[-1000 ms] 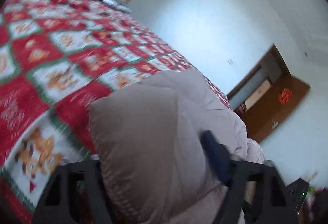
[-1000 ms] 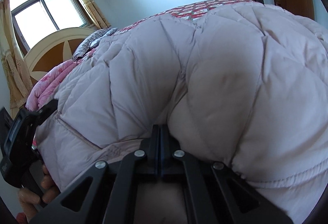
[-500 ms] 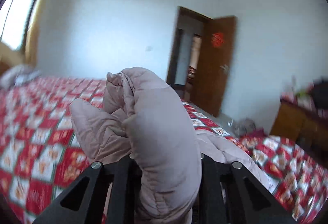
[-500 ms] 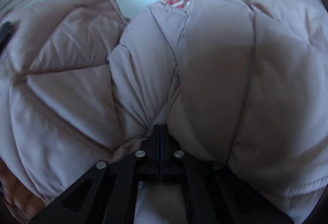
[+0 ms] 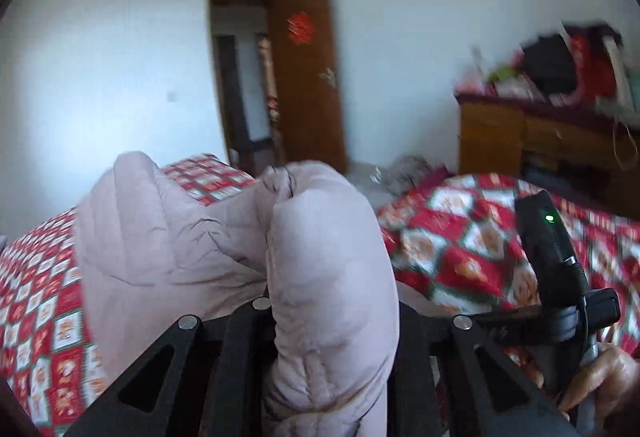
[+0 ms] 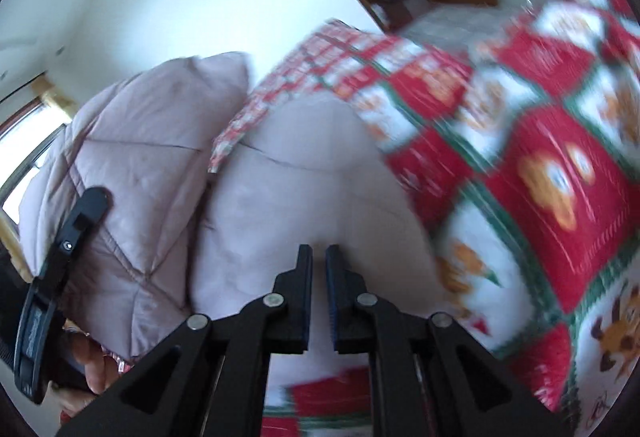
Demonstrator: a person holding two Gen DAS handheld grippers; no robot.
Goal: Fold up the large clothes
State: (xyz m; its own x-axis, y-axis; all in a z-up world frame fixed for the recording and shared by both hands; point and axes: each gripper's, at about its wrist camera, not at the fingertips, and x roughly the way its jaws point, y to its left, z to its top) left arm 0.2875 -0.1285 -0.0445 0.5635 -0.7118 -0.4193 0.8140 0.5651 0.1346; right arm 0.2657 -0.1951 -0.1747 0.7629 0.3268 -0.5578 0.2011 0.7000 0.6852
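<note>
A bed [image 5: 460, 237] fills the lower part of both views, covered by a red, white and green patchwork bedspread [image 6: 540, 197] with small cartoon figures in its squares. Behind it stand pale walls, an open brown door [image 5: 306, 77] bearing a red ornament, and a wooden dresser [image 5: 540, 141] with a blurred heap of bags and boxes on top.

The task's thing, a large pale pink quilted down jacket [image 5: 192, 249], lies partly on the bedspread and is partly lifted. In the left wrist view a thick puffy fold of it rises straight up from the left tool [image 5: 332, 321], with the rest of the garment bunched to the left of that fold and resting on the bed. The left tool is clamped on that fold: its black fingers press into the padding from both sides.

In the right wrist view the jacket [image 6: 312, 197] sits just ahead of the right tool [image 6: 319, 257], with a corner of the bedspread lying over its upper part. The right tool's jaws stand slightly apart, with a narrow gap between them and nothing in it; whether its tips touch the fabric cannot be told.

The person's right hand [image 5: 600, 377] shows at the lower right edge of the left wrist view, wrapped around the right tool's black handle, where a small green light [image 5: 549, 217] glows.
</note>
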